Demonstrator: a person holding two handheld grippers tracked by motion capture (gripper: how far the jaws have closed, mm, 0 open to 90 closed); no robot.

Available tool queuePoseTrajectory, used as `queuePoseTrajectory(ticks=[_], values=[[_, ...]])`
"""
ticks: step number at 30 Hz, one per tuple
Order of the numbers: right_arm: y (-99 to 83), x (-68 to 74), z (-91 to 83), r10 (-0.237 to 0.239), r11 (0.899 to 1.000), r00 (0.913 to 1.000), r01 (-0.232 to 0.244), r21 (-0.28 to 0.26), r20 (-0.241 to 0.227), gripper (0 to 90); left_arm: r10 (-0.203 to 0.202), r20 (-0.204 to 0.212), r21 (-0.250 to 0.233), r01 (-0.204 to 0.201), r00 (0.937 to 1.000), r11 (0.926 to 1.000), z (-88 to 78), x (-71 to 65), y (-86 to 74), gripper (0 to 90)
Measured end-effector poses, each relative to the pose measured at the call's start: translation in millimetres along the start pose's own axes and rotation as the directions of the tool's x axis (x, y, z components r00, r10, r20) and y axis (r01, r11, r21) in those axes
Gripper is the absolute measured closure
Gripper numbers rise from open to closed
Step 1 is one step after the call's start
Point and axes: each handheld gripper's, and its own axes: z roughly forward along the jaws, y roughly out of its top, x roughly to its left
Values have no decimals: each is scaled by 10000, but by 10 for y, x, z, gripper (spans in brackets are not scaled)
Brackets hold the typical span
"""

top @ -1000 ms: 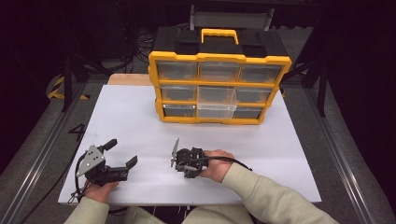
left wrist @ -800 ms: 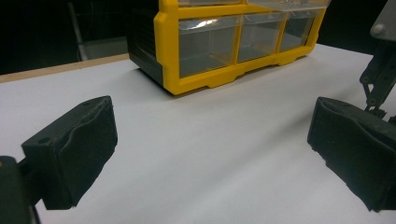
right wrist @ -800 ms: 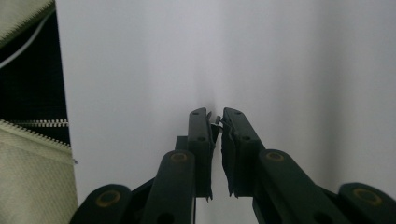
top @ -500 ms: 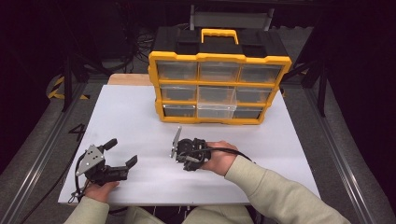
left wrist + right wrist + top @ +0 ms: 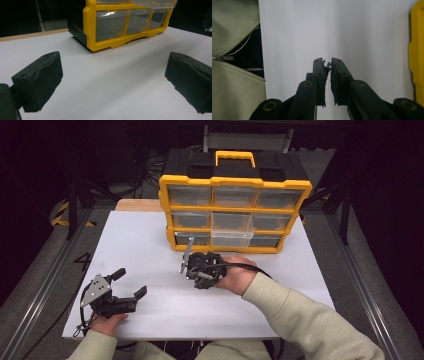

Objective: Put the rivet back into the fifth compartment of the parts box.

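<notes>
Black jaws of the right gripper (image 5: 327,62) are almost shut, and a tiny dark thing (image 5: 328,64) is pinched between their tips. It is too small to tell what it is. From above, this gripper (image 5: 186,262) sits near the middle of the white table (image 5: 150,245), held by the person's right hand (image 5: 235,276) in a pale green sleeve (image 5: 305,320). A black cable (image 5: 250,266) loops over that hand.

At about twelve o'clock from the right gripper, just beside it, stands the yellow drawer box (image 5: 235,212). It has clear little drawers (image 5: 231,237) in rows and a yellow handle (image 5: 235,156) on top. Its bottom row is the nearest to the gripper.

At about eight o'clock, well apart, the left gripper (image 5: 131,282) rests low near the table's front edge. Its jaws are wide open with nothing between them. Its soft black pads (image 5: 41,80) point at the corner of the yellow drawer box (image 5: 112,25), with bare white table (image 5: 112,82) in between.
</notes>
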Motion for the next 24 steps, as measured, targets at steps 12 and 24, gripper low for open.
queuePoseTrajectory(ticks=[12,24], values=[[19,-171,-448,425,9984,9979,-407,-385,481,822,4,-51,-51,-4,10000,10000,-18,-15,7,24],[46,-385,-795,901,9944,9896,-831,-657,1119,822,22,-16,-13,-22,10000,10000,-16,-16,4,24]])
